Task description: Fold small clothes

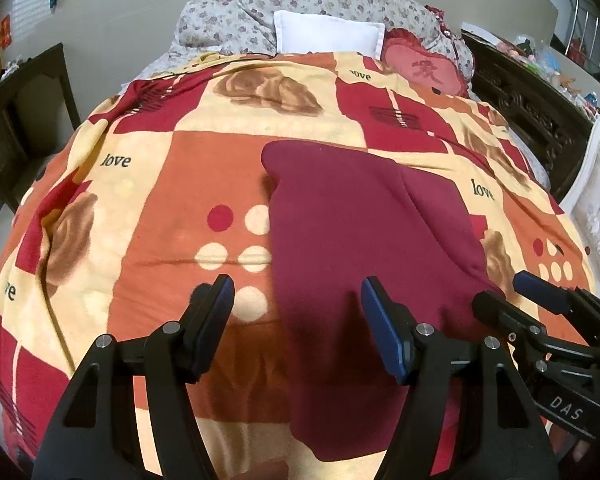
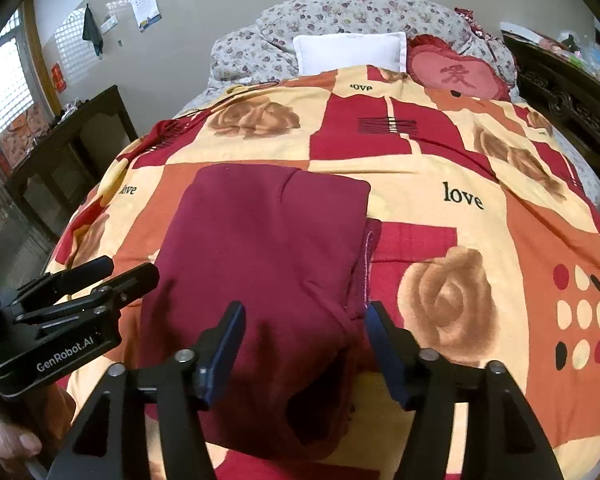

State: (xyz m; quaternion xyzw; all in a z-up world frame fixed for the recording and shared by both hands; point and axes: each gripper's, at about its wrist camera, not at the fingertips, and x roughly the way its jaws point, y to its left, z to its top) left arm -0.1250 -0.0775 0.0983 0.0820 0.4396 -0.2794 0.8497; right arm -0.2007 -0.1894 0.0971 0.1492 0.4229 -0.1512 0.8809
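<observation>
Dark maroon knit garment [image 2: 260, 264], soft jersey-like cloth, lies flat on the patchwork fleece blanket [image 2: 480, 168] (orange, cream and red squares, rose prints, the word "love") that covers the bed, toward the near end and a little left of middle in the right wrist view. Sides look already turned in: a long narrow panel, an overlapped flap on top with its curved edge toward the far end, and a seam with pale stitching showing along the right edge. Near end hangs or bunches toward the bed's edge, in shadow; cannot tell how it lies there. Left gripper [image 1: 298, 308] hovers over the garment's near left edge, blue-padded tongs well apart, nothing between them. Right gripper [image 2: 304, 332] sits over the near right part, tongs apart, straddling the cloth but not pinching it; pads clear of the fabric as far as can be seen. Each tool shows from the side in the other's view. Judgement: lengthwise folds done, crosswise fold pending. Next move likely calls for both tools to pinch the near corners together, through all layers, lift low and carry the edge to the far end evenly. Risk: the loose top flap sliding open if only one layer is caught.
</observation>
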